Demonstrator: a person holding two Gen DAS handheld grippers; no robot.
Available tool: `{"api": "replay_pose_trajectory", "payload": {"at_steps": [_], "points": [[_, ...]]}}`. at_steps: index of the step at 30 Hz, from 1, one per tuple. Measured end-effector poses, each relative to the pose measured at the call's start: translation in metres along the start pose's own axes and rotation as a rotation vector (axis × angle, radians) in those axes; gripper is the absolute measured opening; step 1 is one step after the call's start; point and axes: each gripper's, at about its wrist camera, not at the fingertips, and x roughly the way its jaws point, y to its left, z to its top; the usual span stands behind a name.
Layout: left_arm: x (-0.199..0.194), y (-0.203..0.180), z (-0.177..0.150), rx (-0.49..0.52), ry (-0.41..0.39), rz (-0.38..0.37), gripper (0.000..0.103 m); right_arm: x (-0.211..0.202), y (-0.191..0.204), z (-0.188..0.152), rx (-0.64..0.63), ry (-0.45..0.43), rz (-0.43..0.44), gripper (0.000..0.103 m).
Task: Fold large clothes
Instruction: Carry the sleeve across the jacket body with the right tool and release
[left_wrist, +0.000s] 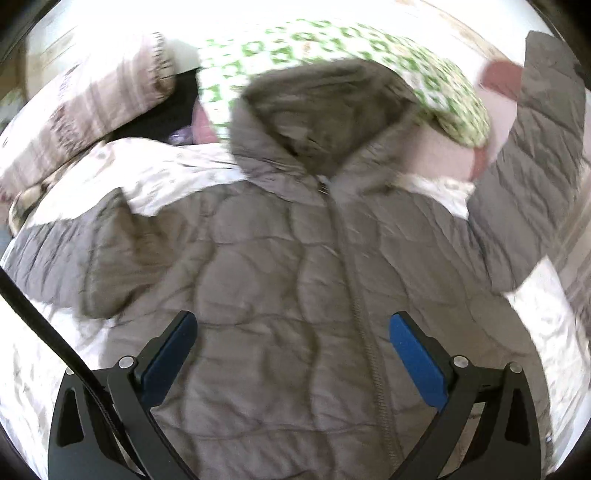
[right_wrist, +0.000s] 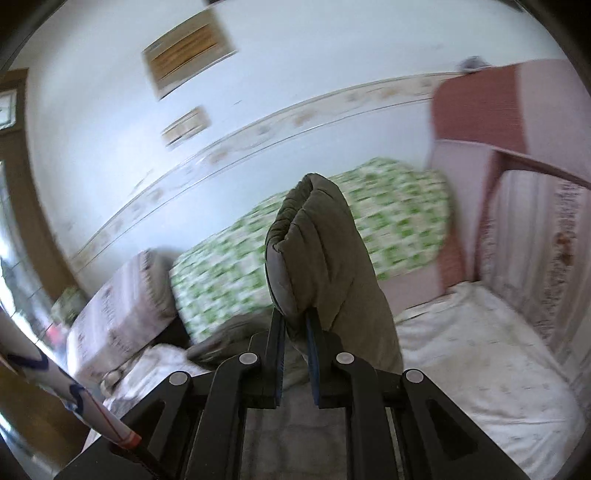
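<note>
One grey quilted hooded jacket spread mid-frame on white bed sheet. Left gripper fingers wide, empty. Right gripper fingers narrow, pinching one raised jacket sleeve, centre frame.

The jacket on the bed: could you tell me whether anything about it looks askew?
Yes. The jacket lies zipped and flat, but one sleeve is lifted, pinched in the right gripper; the left gripper hovers open.

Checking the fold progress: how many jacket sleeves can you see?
2. The left sleeve lies folded over the jacket front; the right sleeve is lifted, pinched in the right gripper.
</note>
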Motion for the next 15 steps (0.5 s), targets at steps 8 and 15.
{"api": "replay_pose_trajectory", "payload": {"at_steps": [8,15], "points": [[-0.017,0.073,0.005,-0.174,-0.011,0.053,0.103,0.062,0.087,-0.053,-0.051,0.159,0.134,0.012],[-0.022,0.109,-0.001,-0.222,-0.013,0.11,0.103,0.129,0.127,-0.119,-0.047,0.341,0.201,0.012]]}}
